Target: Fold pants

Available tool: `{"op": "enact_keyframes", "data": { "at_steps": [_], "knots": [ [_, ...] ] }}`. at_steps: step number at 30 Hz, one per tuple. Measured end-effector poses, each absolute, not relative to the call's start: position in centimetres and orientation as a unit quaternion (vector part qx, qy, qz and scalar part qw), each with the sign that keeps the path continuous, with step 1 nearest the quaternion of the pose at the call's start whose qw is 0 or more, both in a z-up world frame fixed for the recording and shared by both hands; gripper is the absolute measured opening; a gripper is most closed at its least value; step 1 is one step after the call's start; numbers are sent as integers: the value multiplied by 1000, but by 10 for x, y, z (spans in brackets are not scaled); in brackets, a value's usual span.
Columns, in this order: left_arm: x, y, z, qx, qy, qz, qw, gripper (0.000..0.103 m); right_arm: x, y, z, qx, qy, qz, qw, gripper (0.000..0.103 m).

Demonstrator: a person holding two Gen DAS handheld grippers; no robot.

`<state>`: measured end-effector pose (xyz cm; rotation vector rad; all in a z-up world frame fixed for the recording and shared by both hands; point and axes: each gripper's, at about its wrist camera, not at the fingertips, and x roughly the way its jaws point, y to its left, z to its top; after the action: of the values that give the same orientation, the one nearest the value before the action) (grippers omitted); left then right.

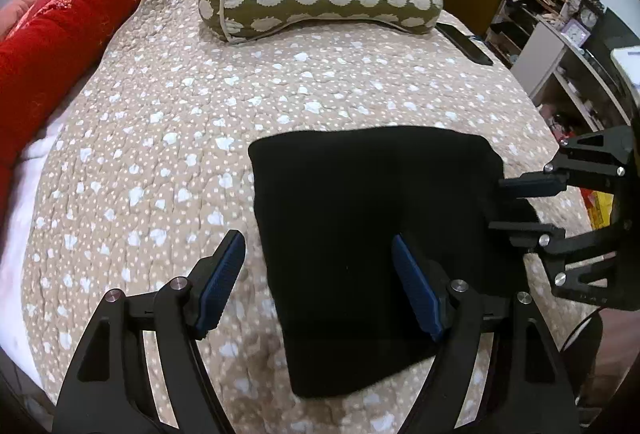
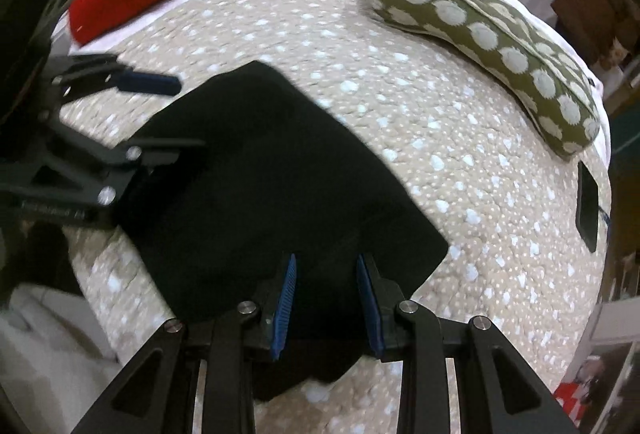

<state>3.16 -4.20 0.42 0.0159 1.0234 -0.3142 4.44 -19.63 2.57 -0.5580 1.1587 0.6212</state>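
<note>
The black pants [image 1: 372, 230] lie folded into a compact rectangle on the quilted bed [image 1: 168, 122], near its front edge. The left tongs [image 1: 318, 282] stand wide open over the left edge of the pants and grip nothing. The right tongs [image 2: 326, 298] are half open above the right edge of the pants, also holding nothing.

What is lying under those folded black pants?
The black pants rest on a beige quilt with white spots, which shows all around them. Whatever lies directly beneath the folded cloth is covered, so I cannot tell if anything else is there.
</note>
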Motion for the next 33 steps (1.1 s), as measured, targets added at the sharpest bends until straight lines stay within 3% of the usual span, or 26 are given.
{"op": "enact_keyframes", "data": {
  "at_steps": [8, 15, 20, 33],
  "knots": [
    [21, -38, -23, -24, 512, -161, 843, 79, 18, -202, 7, -243, 532, 285, 760, 31],
    [12, -32, -11, -20, 499, -149, 853, 79, 14, -232, 28, -149, 528, 276, 789, 31],
    [13, -28, -12, -29, 500, -137, 855, 79, 15, -252, 33, -84, 515, 260, 812, 37],
    [7, -30, -13, -31, 497, -132, 857, 79, 21, -254, 20, -45, 520, 234, 820, 41]
  ]
}}
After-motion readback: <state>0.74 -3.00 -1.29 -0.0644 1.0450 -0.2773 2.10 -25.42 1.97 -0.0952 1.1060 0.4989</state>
